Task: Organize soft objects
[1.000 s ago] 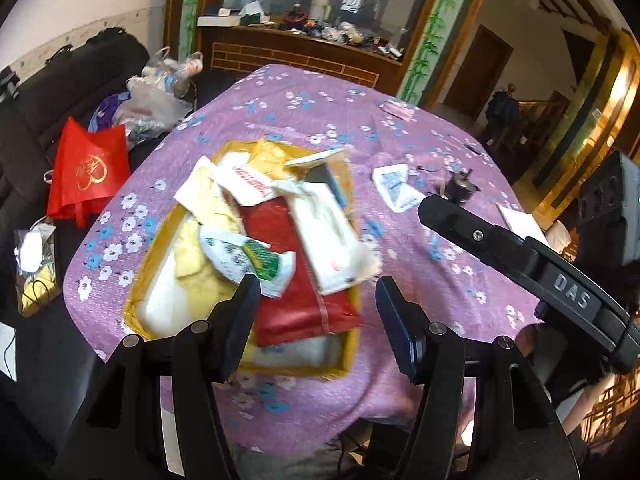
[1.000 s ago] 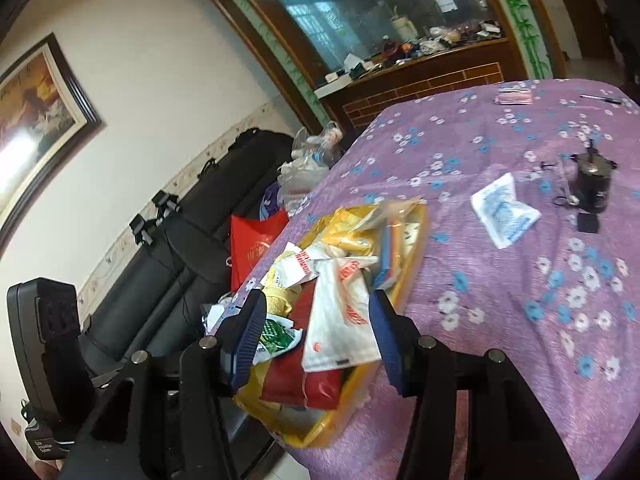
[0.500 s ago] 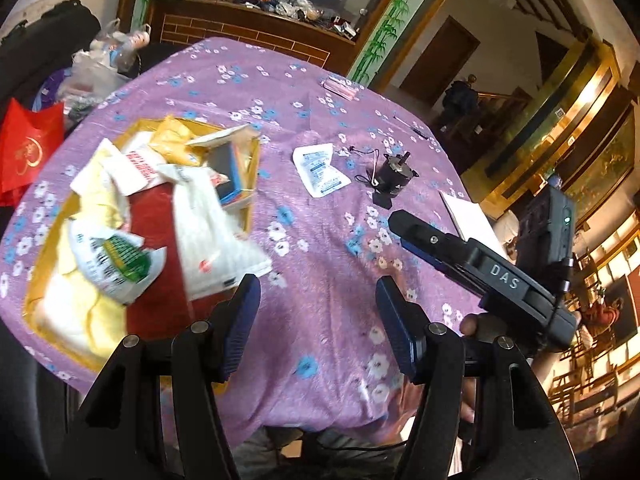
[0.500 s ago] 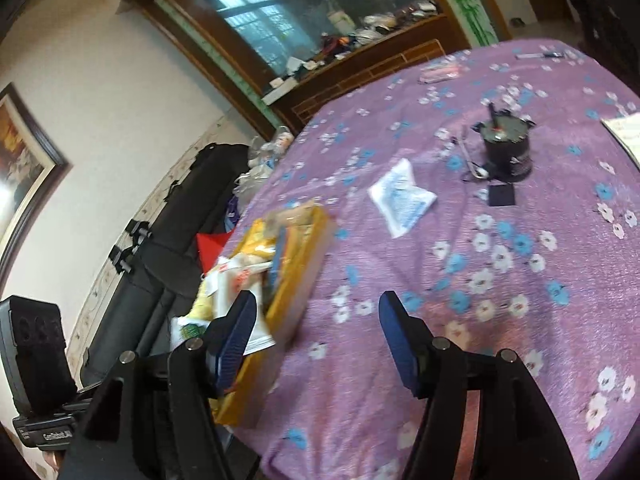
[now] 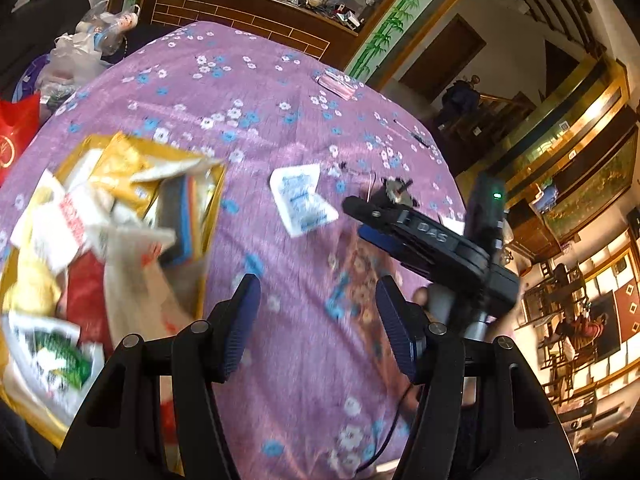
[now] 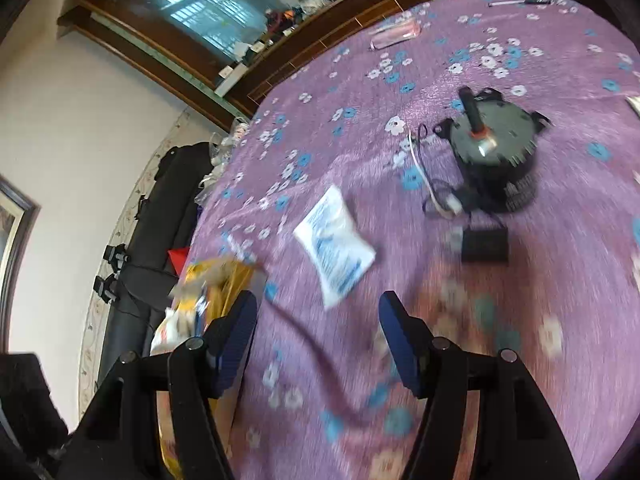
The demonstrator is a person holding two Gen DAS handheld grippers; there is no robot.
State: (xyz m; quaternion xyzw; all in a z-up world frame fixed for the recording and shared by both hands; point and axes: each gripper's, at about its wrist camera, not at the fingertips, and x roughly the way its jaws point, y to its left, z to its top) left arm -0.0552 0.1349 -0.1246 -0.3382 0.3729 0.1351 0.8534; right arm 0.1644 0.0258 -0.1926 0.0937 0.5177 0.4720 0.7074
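A white packet with blue print [image 5: 302,200] [image 6: 334,240] lies flat on the purple flowered tablecloth [image 5: 248,92], apart from the rest. A yellow tray [image 5: 210,240] [image 6: 236,276] at the left holds several soft packets and bags, among them a red one [image 5: 86,300]. My left gripper [image 5: 318,320] is open over bare cloth, right of the tray, with nothing between its fingers. My right gripper [image 6: 318,336] [image 5: 360,220] is open too and empty, with the white packet just beyond its fingertips. A hand holds it at the right of the left wrist view.
A black motor-like device [image 6: 492,148] with a cord and a small black box [image 6: 484,246] stands right of the packet. A pink packet [image 6: 396,34] and a pen [image 6: 516,1] lie at the far edge. A black sofa [image 6: 160,240] with bags runs along the left.
Both views have swung right, away from the tray toward the white packet. The right gripper has come lower and closer to that packet, with its jaws a little wider.
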